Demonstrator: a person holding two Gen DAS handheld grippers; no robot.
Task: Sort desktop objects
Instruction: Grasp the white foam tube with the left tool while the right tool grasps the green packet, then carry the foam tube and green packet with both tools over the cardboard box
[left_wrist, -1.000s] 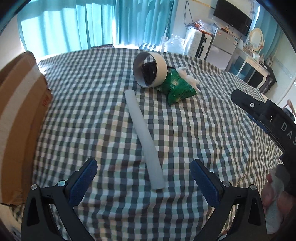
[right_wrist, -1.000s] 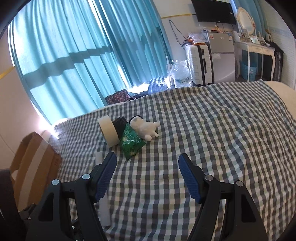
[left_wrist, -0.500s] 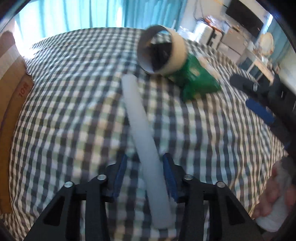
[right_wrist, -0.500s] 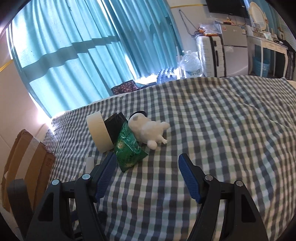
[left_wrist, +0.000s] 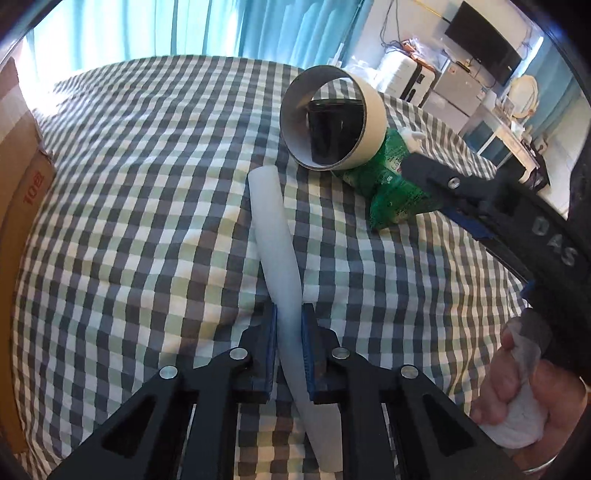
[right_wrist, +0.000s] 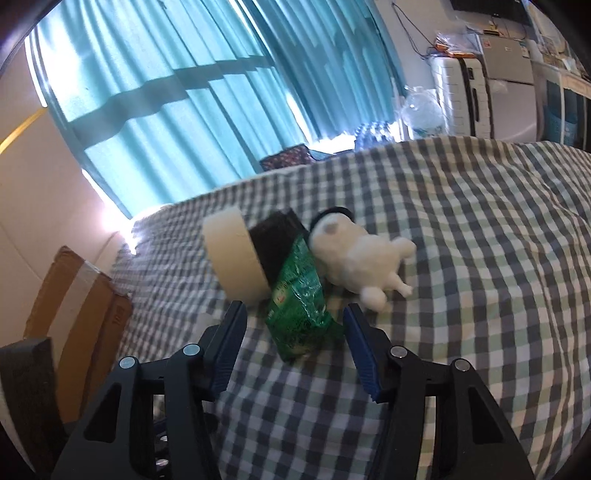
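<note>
In the left wrist view a long white foam tube (left_wrist: 275, 236) lies on the checked cloth (left_wrist: 147, 206). My left gripper (left_wrist: 289, 314) is closing its jaws on the tube's near part, and both blue pads press its sides. Beyond the tube stands a cream tape roll (left_wrist: 332, 122) with a black object inside, beside a green snack packet (left_wrist: 391, 188). In the right wrist view my right gripper (right_wrist: 294, 309) is closing its jaws, with the green packet (right_wrist: 295, 284) lying between the fingertips; the pads do not press it. A white plush toy (right_wrist: 354, 258) lies just behind.
A cardboard box (right_wrist: 74, 306) stands at the cloth's left edge, also seen in the left wrist view (left_wrist: 18, 221). A person's hand (left_wrist: 517, 398) grips the right tool's handle at lower right. Teal curtains (right_wrist: 184, 92), a suitcase and furniture stand beyond the bed.
My left gripper came down over the tube and shut on it. My right gripper moved closer to the green packet, which now sits between its narrowing fingers.
</note>
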